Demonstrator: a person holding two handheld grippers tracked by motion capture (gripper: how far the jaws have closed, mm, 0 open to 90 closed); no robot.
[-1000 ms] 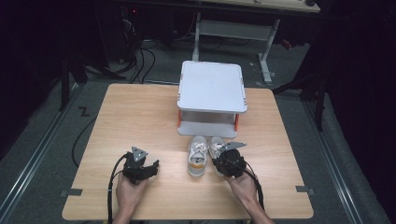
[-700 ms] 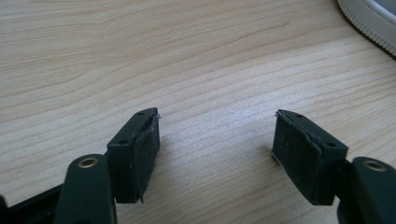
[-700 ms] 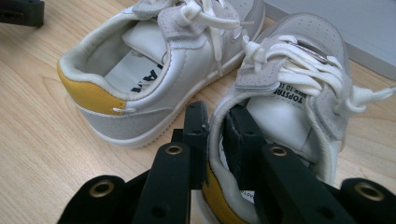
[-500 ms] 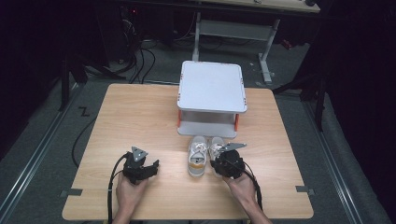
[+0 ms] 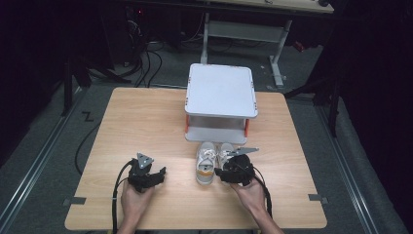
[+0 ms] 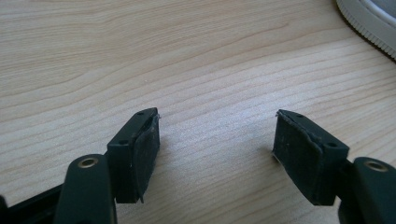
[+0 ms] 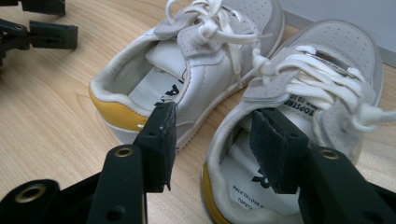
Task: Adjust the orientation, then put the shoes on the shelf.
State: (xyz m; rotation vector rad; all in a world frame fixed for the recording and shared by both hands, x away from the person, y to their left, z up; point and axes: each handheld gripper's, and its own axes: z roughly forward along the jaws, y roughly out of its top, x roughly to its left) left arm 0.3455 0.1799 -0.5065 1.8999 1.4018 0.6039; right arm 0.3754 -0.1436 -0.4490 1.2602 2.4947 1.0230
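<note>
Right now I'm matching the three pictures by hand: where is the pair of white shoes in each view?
High view: pair of white shoes at centre, just in front of the rack.
Right gripper view: at the open jaws, heels nearest.
Left gripper view: probably the white sole rim in the top right corner.
Shared landmark: the wooden table.

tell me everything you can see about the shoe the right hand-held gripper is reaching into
The right-hand shoe is a small white and pale grey sneaker with white laces, perforated toe, yellow heel patch and a printed white insole. It looks like leather with suede-like panels. It stands upright on the wooden table, toe toward the grey two-tier stand, beside its twin. The right hand-held gripper is open, its jaws straddling the shoe's inner collar wall, one inside the opening; whether they touch it is unclear.
</note>
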